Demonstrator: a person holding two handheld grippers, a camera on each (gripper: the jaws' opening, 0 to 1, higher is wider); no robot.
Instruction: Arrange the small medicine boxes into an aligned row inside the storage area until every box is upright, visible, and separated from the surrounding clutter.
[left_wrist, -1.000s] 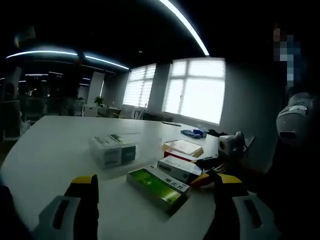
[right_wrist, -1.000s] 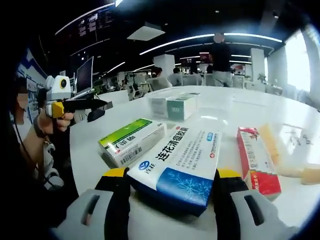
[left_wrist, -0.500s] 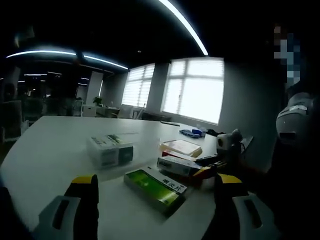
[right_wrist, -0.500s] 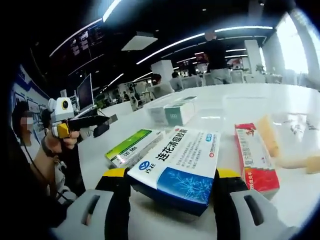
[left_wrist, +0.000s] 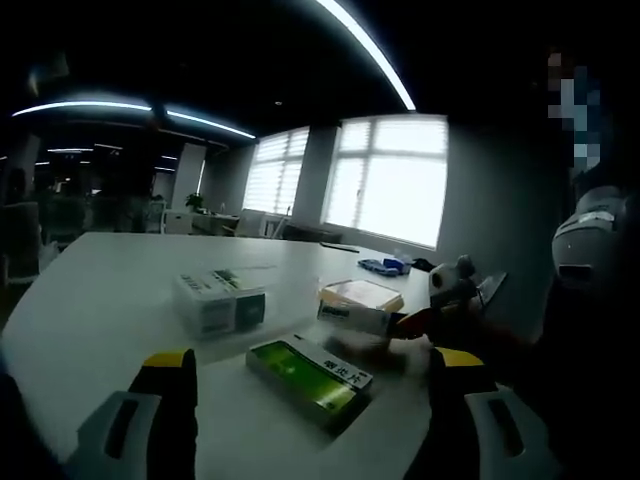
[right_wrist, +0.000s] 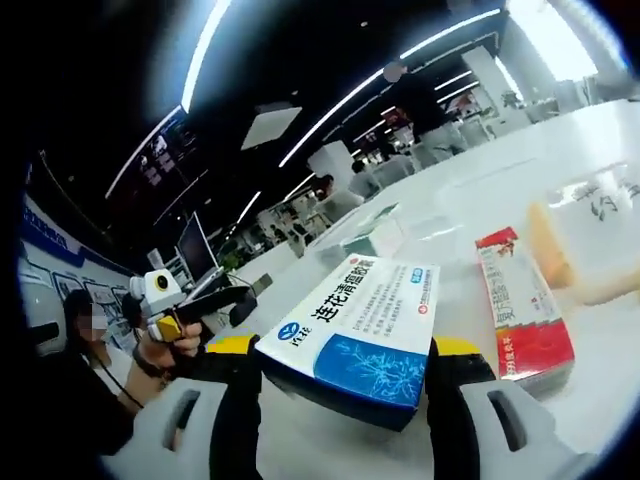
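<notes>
We see the right gripper (right_wrist: 342, 358) pinching the blue-and-white box (right_wrist: 352, 330); the left gripper (left_wrist: 312, 372) spreads above the green box (left_wrist: 305, 372).

The left gripper view is dim and underexposed: a bright window (left_wrist: 392, 178) ahead of the jaws washes out white, leaving the worktop (left_wrist: 100, 290) grey. The blue-and-white box (left_wrist: 358, 318) ahead of the jaws is motion-blurred. The right gripper view is brighter; ceiling light strips (right_wrist: 200, 60) glare above, the box between the jaws is sharp, and fisheye bending curves the edges.
</notes>
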